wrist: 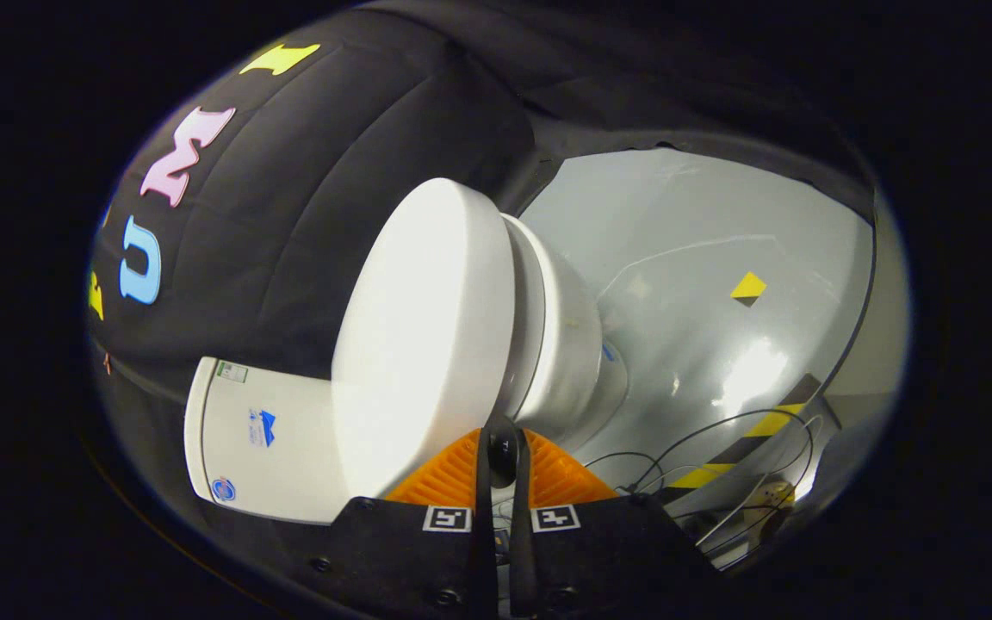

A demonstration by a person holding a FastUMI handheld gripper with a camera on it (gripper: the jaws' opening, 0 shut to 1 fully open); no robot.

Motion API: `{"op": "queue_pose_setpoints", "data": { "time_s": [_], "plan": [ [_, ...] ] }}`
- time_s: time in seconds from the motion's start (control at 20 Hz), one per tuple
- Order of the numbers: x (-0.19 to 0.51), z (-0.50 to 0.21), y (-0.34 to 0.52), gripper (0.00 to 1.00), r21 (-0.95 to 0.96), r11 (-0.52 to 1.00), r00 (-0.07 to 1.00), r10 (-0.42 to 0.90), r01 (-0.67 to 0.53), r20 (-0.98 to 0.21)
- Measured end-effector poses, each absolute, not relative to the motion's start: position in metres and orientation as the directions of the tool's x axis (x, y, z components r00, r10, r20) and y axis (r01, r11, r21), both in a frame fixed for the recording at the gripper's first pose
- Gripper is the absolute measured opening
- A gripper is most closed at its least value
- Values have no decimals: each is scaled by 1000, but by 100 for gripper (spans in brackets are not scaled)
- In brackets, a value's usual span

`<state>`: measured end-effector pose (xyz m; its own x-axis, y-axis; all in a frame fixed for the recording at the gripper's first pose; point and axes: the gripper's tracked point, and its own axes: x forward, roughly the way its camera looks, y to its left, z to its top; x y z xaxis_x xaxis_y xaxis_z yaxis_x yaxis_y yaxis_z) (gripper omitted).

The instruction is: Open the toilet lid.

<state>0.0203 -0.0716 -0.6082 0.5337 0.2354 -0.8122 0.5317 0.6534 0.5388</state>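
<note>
Tongs (pixel 502 448), closed and empty at lower centre, meet the glossy white plastic toilet lid (pixel 423 336) edge; slippage likely.

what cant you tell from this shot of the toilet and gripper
1. Gripper view: whether the gripper touches the toilet lid. Its fingers sit nearly closed right at the lid's front edge, which hides any contact.
2. Inside of the bowl: covered by the closed lid.
3. Stickers on the tank: too small to make out.
4. Where the cables on the floor lead: hidden behind the gripper body.
</note>
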Motion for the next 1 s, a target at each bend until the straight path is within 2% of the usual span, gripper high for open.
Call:
{"op": "queue_pose_setpoints", "data": {
  "time_s": [0.15,0.45,0.75,1.0],
  "plan": [
    [23,-597,-72,11,512,707,548,208,489,-810],
    [42,-528,-54,10,430,818,607,129,381,-784],
    [58,-447,-8,7,348,906,702,86,240,-707],
    [61,-404,34,7,270,952,733,79,146,-676]
  ]
}}
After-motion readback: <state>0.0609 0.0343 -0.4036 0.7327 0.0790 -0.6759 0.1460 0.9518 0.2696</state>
